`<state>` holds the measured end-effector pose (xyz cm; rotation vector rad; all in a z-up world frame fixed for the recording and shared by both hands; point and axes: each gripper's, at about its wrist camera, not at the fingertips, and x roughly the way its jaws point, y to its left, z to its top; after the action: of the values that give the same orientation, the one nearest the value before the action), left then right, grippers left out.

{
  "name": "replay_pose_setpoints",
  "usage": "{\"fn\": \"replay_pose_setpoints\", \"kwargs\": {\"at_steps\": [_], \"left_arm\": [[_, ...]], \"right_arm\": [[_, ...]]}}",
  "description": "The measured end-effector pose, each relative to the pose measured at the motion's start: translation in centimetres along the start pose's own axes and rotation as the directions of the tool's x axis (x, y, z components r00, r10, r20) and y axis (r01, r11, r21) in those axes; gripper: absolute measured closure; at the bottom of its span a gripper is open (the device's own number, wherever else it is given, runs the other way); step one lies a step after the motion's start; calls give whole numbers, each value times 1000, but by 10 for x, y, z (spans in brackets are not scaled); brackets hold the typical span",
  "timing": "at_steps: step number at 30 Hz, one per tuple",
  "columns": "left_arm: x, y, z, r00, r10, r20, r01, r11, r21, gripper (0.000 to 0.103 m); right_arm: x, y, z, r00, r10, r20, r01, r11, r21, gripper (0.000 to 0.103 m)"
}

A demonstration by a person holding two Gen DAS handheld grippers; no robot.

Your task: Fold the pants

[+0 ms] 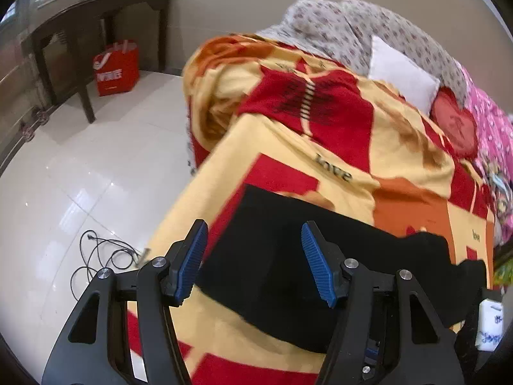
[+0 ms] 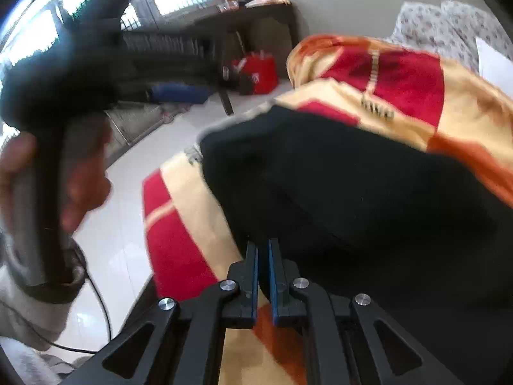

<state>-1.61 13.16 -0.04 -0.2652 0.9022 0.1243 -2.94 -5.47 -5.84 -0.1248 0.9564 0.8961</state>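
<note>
The black pants (image 1: 288, 256) lie flat on a bed covered by a red, yellow and orange blanket (image 1: 282, 147), close to the bed's near left edge. My left gripper (image 1: 254, 226) hovers above the pants, open, with nothing between its blue pads. In the right wrist view the pants (image 2: 352, 192) bulge up in a dark mound. My right gripper (image 2: 263, 243) is shut at their near edge, and dark cloth shows in the thin slit between the pads. A hand (image 2: 83, 186) holds the blurred handle of the left gripper at the left.
White tiled floor (image 1: 64, 176) lies left of the bed, with a black cable (image 1: 99, 253) on it. A red bag (image 1: 117, 70) stands under a dark wooden table (image 1: 96, 9). A white pillow (image 1: 400, 77), a red heart cushion (image 1: 455, 125) and a flowered quilt (image 1: 336, 25) fill the bed's far end.
</note>
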Motion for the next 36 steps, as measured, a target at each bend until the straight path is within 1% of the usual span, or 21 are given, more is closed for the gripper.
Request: {"fn": "replay_pose_setpoints", "kwargs": {"at_steps": [2, 3, 4, 6, 7, 8, 9, 10, 12, 13, 14, 15, 16, 17, 20, 22, 23, 25, 29, 32, 36], "left_arm": [[5, -13, -2, 1000, -9, -11, 9, 1000, 24, 42], [8, -20, -4, 1000, -13, -18, 13, 999, 35, 42], [12, -26, -5, 999, -22, -28, 23, 999, 45, 42], [16, -39, -8, 998, -42, -42, 45, 997, 68, 42], [19, -47, -11, 998, -48, -47, 51, 995, 83, 42], [21, -55, -13, 997, -50, -51, 55, 993, 102, 42], [24, -63, -16, 997, -50, -55, 57, 991, 120, 42], [28, -70, -18, 997, -51, -61, 59, 989, 137, 42], [34, -82, -22, 996, -52, -78, 64, 985, 160, 42], [37, -88, -23, 995, -49, -83, 62, 983, 173, 42], [39, -92, -24, 996, -42, -83, 56, 982, 178, 42], [41, -95, -25, 996, -32, -80, 47, 982, 182, 42], [42, -98, -25, 996, -28, -79, 42, 983, 181, 42], [43, -99, -25, 996, -25, -80, 39, 983, 178, 42], [45, -100, -23, 996, -17, -83, 31, 985, 172, 42], [45, -100, -23, 997, -13, -82, 27, 985, 172, 42], [45, -100, -23, 997, -11, -82, 25, 985, 171, 42], [46, -101, -24, 997, -5, -82, 19, 985, 172, 42], [44, -103, -24, 997, 0, -78, 14, 984, 175, 42], [43, -104, -25, 997, -11, -75, 24, 984, 175, 42], [50, -107, -29, 997, 5, -72, 8, 985, 174, 42]], "right_arm": [[-21, -10, -1, 999, 43, 8, -44, 998, 54, 92], [-35, -15, -4, 999, 35, 30, -37, 997, 69, 90], [-53, -22, -8, 998, -3, 63, -3, 996, 87, 84], [-91, -41, -25, 988, -97, 121, 78, 986, 149, 82], [-111, -56, -36, 978, -157, 140, 127, 972, 197, 81], [-132, -72, -49, 958, -244, 149, 202, 946, 252, 79], [-153, -91, -63, 927, -343, 151, 285, 907, 310, 77], [-170, -105, -74, 900, -410, 148, 339, 872, 354, 75], [-206, -141, -100, 826, -554, 110, 450, 763, 465, 69], [-219, -159, -111, 779, -623, 68, 510, 693, 510, 65], [-231, -176, -120, 734, -678, 28, 561, 629, 539, 65], [-239, -191, -128, 700, -714, -5, 594, 578, 559, 65], [-245, -205, -134, 679, -734, -32, 613, 541, 576, 65], [-247, -218, -138, 682, -730, -45, 608, 532, 590, 65], [-233, -245, -140, 725, -684, -84, 597, 562, 573, 65], [-228, -254, -145, 732, -676, -89, 598, 573, 560, 65], [-226, -254, -144, 736, -675, -54, 585, 593, 553, 72], [-228, -254, -145, 755, -655, -38, 560, 614, 556, 95], [-250, -227, -148, 724, -690, -6, 582, 606, 542, 97], [-264, -214, -152, 685, -728, -31, 625, 566, 538, 97], [-242, -235, -163, 696, -710, -105, 637, 543, 548, 97]]}}
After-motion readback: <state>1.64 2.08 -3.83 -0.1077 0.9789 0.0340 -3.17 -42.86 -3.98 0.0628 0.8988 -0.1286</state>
